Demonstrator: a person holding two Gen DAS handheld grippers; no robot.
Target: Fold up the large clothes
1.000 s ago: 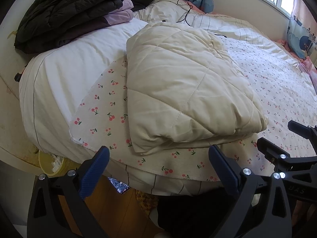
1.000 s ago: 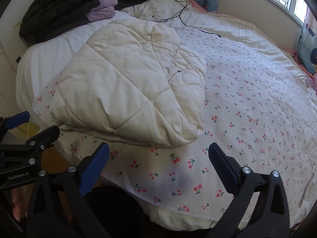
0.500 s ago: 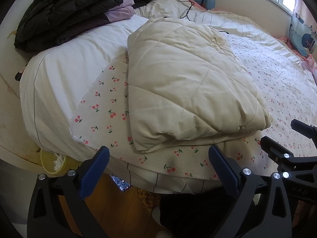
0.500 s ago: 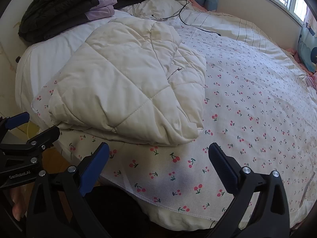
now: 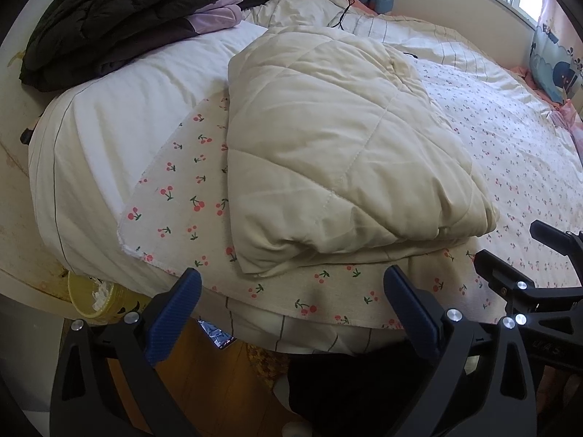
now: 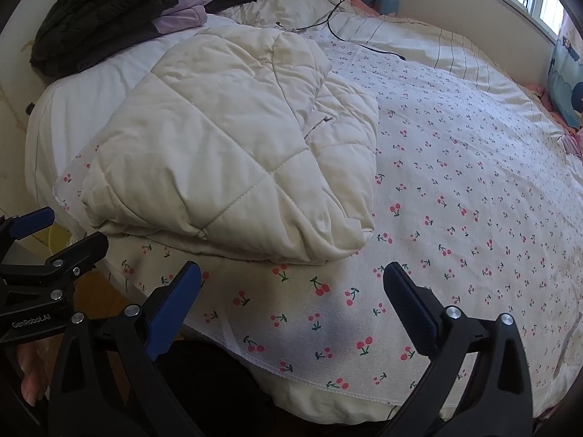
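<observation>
Wide bed [image 5: 91, 138] filling both views, white at its left end. Spread over it, a cherry-print sheet [image 6: 473, 189], its hemmed near edge hanging just past the mattress. On the sheet's near left part, a cream quilted jacket [image 5: 328, 153], folded into a thick bundle, folded edge toward the near side, stitched in large diamonds; in the right wrist view a flap with a small dark snap or tab showing on its right side [image 6: 233, 153]. Far left on the bed, a pile of black padded clothing [image 5: 109, 18] with a lilac garment [image 5: 218, 18] tucked against it, well apart from the jacket. Black cable [image 6: 346, 32] trailing across the far bedding. Below the bed's left corner, a yellow tub [image 5: 87, 298] on the wooden floor [image 5: 204, 382]. Left gripper [image 5: 291, 302] spread wide, holding nothing, hovering just short of the jacket's near edge. Right gripper [image 6: 291, 298] likewise spread wide and empty, over the sheet near the jacket's right corner.
</observation>
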